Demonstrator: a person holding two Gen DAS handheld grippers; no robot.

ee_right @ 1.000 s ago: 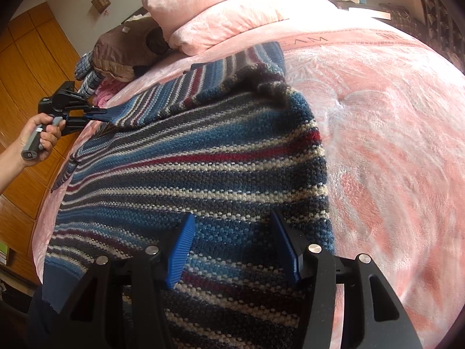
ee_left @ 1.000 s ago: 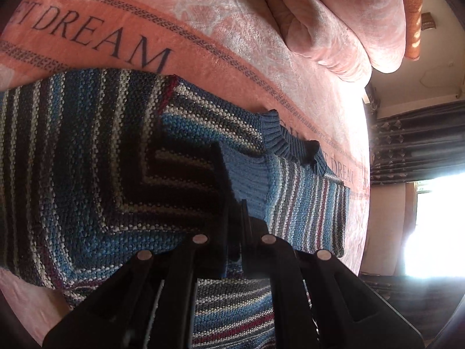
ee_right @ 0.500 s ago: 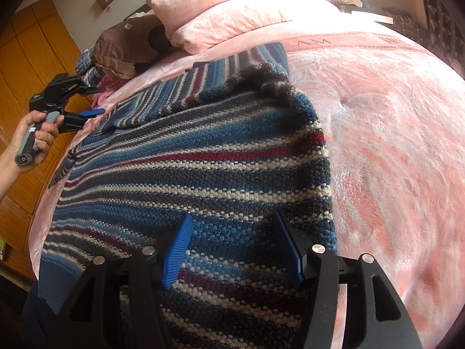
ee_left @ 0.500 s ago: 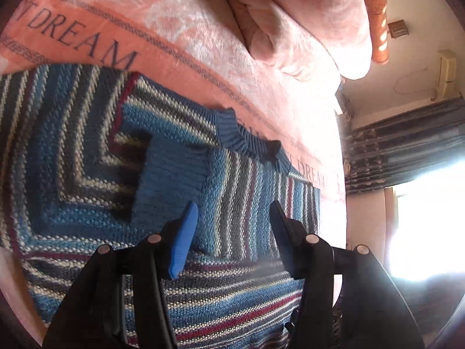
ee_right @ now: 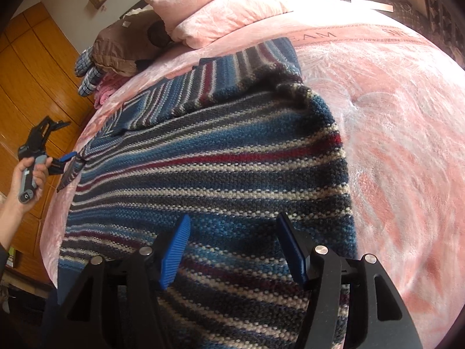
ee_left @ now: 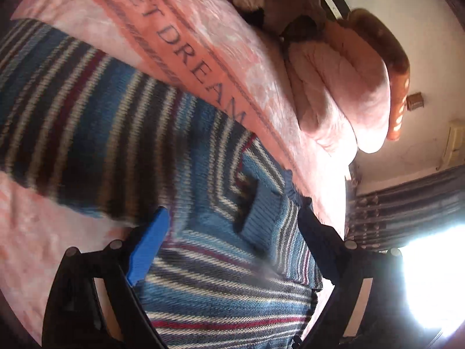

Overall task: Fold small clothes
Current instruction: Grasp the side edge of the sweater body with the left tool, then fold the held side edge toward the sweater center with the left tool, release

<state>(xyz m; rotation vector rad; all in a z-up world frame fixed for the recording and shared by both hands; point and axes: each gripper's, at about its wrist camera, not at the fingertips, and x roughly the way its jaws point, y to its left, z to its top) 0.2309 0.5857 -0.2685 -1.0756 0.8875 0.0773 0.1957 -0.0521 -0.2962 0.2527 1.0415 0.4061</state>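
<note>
Left gripper [ee_left: 232,250]: jaws spread wide and holding nothing, hovering over the sweater's ribbed cuff and collar area.
Right gripper [ee_right: 232,250]: jaws also wide apart and empty, poised above the sweater's lower body.
Sweater [ee_right: 221,157]: lies spread on the blanket [ee_right: 401,133], with one sleeve [ee_left: 261,221] laid across the chest near the collar [ee_left: 293,186].
Hand [ee_right: 27,180]: seen from the right wrist view at the sweater's far left edge, gripping the left tool's handle.
Progress: judged early; one sleeve appears tucked in, while the body is unfolded and the other side's state cannot be told.
Materials: the sweater is a chunky, pebbly knit in blue, grey, cream and maroon stripes, with diagonal bands meeting; the blanket is plush pink fleece with printed lettering.
Pillows [ee_right: 221,8]: soft pink, beyond the sweater's top.
</note>
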